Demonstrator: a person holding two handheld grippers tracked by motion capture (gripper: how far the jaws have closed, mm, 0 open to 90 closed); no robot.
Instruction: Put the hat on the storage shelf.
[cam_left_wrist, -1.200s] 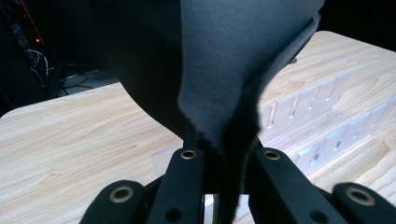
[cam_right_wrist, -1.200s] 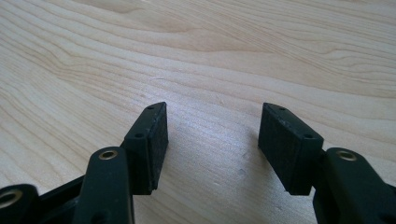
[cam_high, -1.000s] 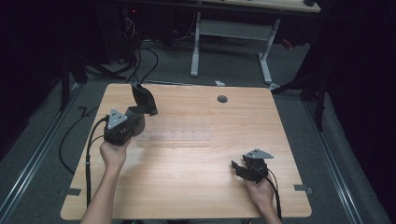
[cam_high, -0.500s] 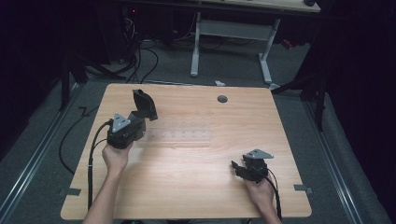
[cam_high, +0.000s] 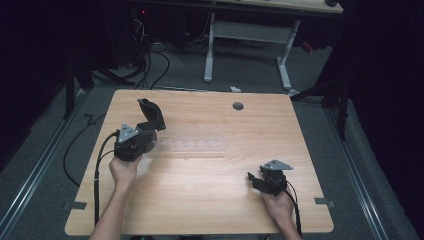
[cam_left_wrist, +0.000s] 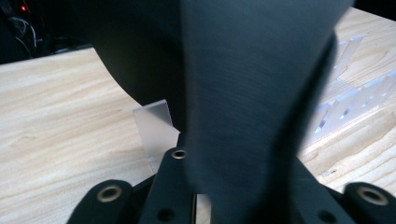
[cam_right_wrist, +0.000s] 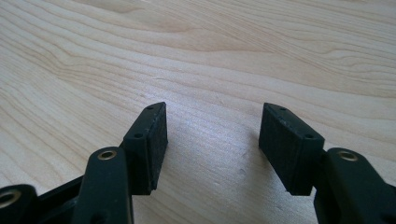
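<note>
Black, tall and tilted: found the black plastic piece (cam_high: 151, 115) near the far left corner of the desk (cam_high: 210, 200), right at the tip of the left gripper (cam_high: 149, 132). Found it again up close in the left gripper view, big and blurry, between the jaws. Had just been opening those jaws a little around it. Could not tell whether the pads pressed on it or had let go. Kept the piece on the same spot as a moment before, with the left hand pulled back just a bit toward the near edge. Looked like a letting-go, so probably set down there and nearly done with. Noticed a clear plastic strip (cam_high: 192, 146) lying flat near the middle of the desk, just beside the left gripper. Rested the right gripper (cam_high: 254, 178) near the near right corner, as still as before, with its jaws wide apart and empty over bare wood.
</note>
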